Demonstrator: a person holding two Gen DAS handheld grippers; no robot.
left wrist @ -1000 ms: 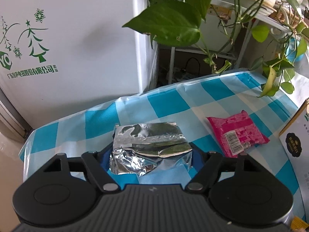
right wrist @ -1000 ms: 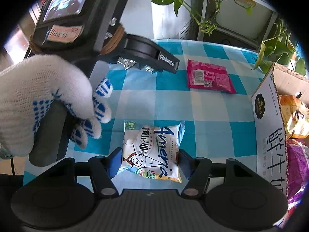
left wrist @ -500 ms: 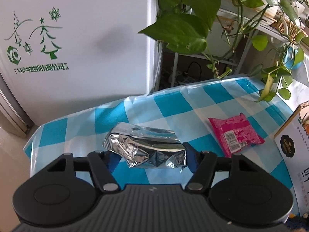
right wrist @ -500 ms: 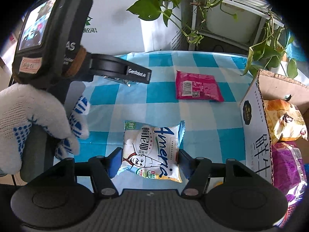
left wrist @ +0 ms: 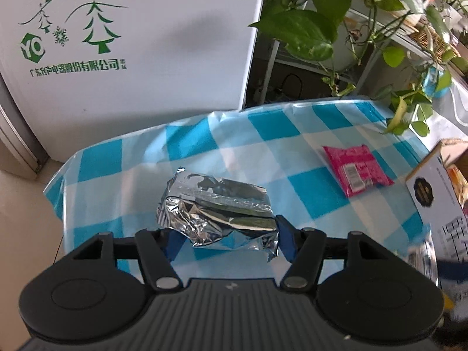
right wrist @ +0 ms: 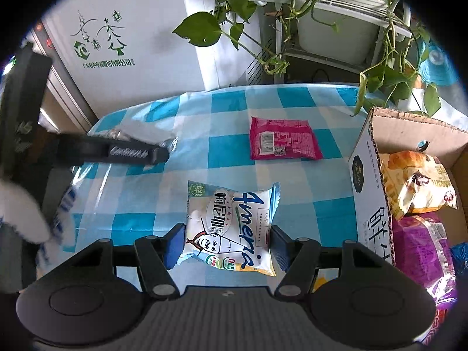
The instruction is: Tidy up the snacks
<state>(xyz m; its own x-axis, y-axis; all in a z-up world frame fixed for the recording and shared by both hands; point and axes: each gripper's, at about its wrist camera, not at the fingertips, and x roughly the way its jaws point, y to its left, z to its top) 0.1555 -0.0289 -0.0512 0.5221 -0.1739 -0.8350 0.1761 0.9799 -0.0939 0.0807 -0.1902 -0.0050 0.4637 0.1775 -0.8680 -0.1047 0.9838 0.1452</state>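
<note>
A blue-and-white checked plastic tablecloth (left wrist: pixel 292 152) is lying before a white printed panel (left wrist: pixel 146 44) and trailing green plants (left wrist: pixel 307 29). The left gripper (left wrist: pixel 226 238), just closing, is pinching a crumpled silver foil packet (left wrist: pixel 216 210); the right gripper (right wrist: pixel 226 245) is clamping a white carrot-print snack bag (right wrist: pixel 231 228). The open cardboard box's (right wrist: pixel 367 181) far side is running out of view.

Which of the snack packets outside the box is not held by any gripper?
The pink packet, lying flat and alone on the checked tablecloth. The silver foil packet is in the left gripper, the white packet in the right gripper.
</note>
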